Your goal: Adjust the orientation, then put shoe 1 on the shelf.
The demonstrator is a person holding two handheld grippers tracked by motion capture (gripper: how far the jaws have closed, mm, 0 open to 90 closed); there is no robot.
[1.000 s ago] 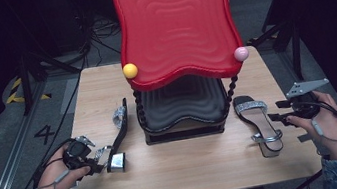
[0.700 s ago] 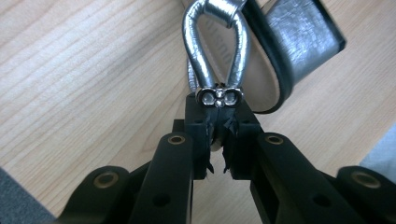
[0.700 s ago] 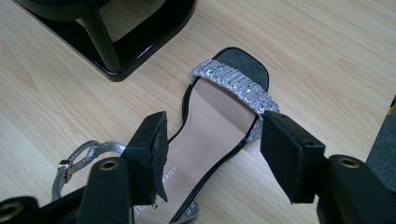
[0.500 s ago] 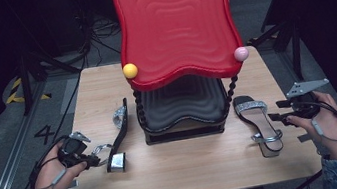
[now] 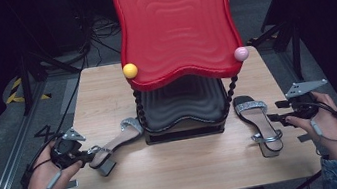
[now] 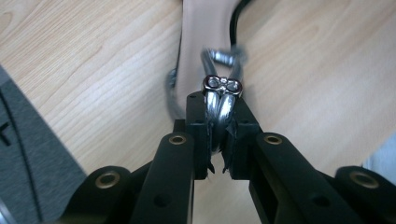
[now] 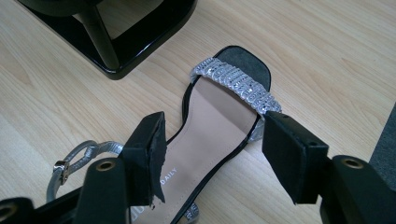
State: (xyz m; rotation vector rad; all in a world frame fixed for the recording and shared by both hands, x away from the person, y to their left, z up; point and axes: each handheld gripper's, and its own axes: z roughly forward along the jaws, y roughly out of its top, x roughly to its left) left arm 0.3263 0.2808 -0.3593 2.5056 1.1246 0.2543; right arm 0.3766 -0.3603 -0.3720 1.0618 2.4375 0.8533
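at table's left, left hand-held gripper [image 5: 84, 156] pinches sandal strap [image 6: 223, 95].

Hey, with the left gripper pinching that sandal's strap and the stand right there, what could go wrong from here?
1. The left gripper is shut on only the thin ankle strap of the left sandal; the strap may slip or the shoe swing.
2. That sandal's toe lies right beside the black stand and might catch its beaded post.
3. The right gripper stands open over the right sandal, not gripping it.
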